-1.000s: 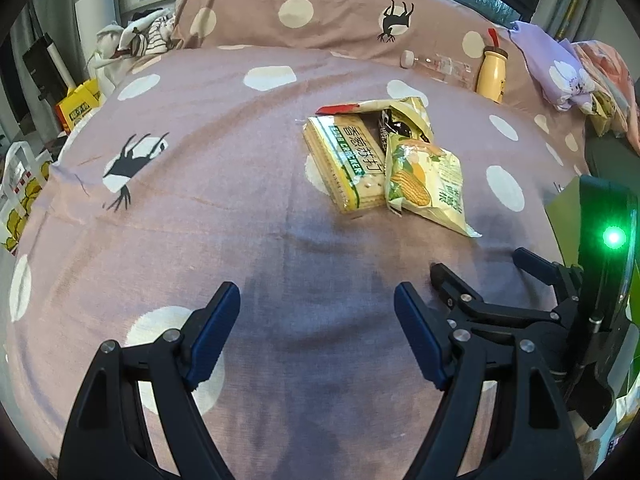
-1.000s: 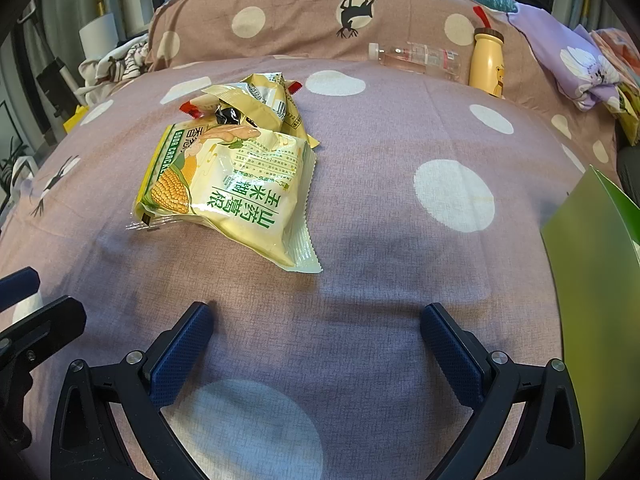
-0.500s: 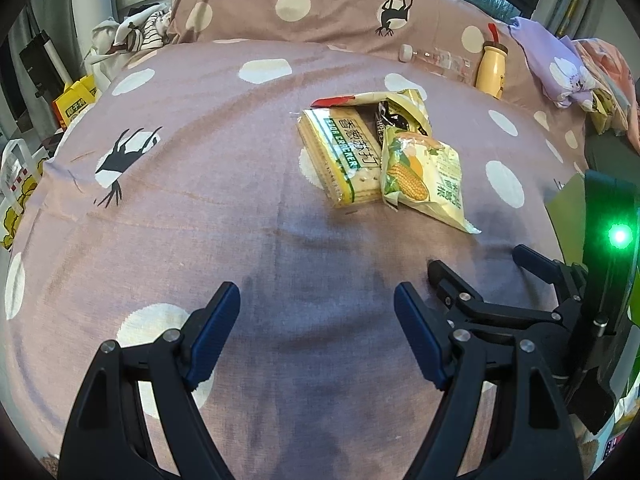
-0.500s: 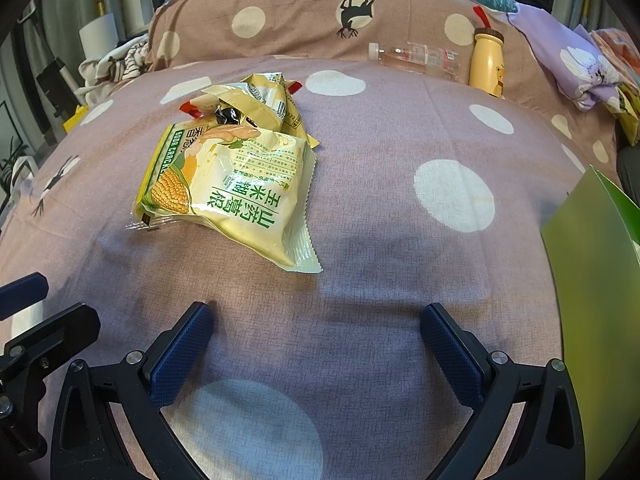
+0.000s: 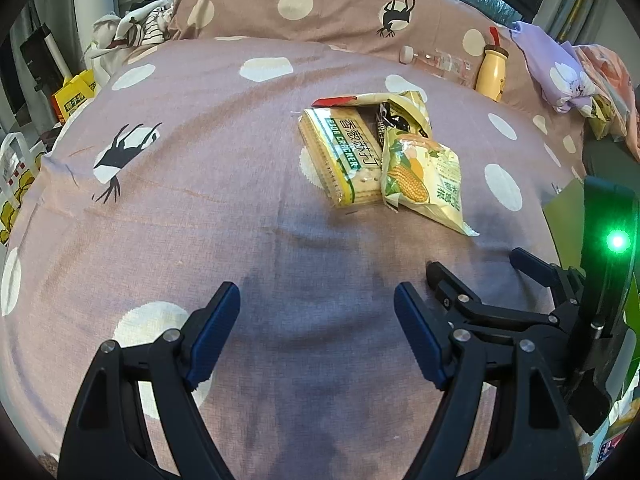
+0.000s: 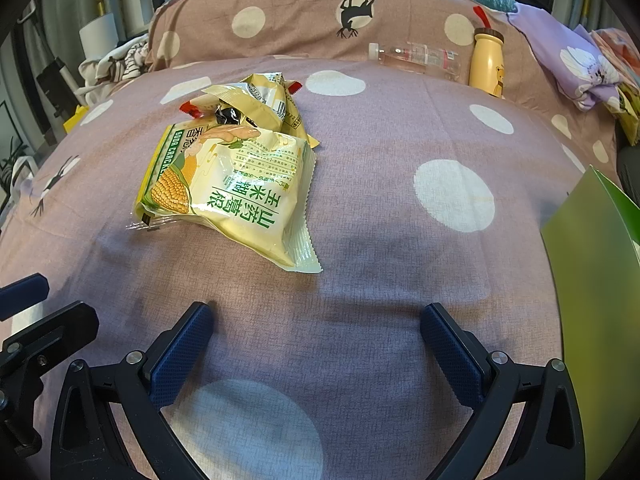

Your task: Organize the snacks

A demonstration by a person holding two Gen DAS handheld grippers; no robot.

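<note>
A small heap of snacks lies on a bed covered with a mauve bedspread (image 5: 168, 216) printed with pale dots and dark animal shapes. In the left wrist view the soda cracker pack (image 5: 340, 156) lies flat at the left of the heap, and the corn snack bag (image 5: 424, 180) lies touching it on the right, its near end overlapping the crackers' edge. Behind both, farther away, sits a crumpled yellow wrapper bag (image 5: 404, 110) with a red end. The right wrist view shows the corn snack bag (image 6: 236, 192) resting on top of the crackers, with the yellow wrapper bag (image 6: 256, 104) just beyond. The left gripper (image 5: 316, 320) hovers over bare bedspread on the near side of the heap, its jaws spread apart with nothing between them. The right gripper (image 6: 316, 336) sits just to its right, also near the heap and clear of it, its jaws standing wide and empty; its black frame shows at the right edge of the left wrist view. At the far side, against the pillow (image 6: 304, 12), a clear plastic bottle (image 6: 416, 56) lies on its side next to an upright yellow bottle (image 6: 486, 62). A green sheet (image 6: 592, 280) stands at the right edge.
</note>
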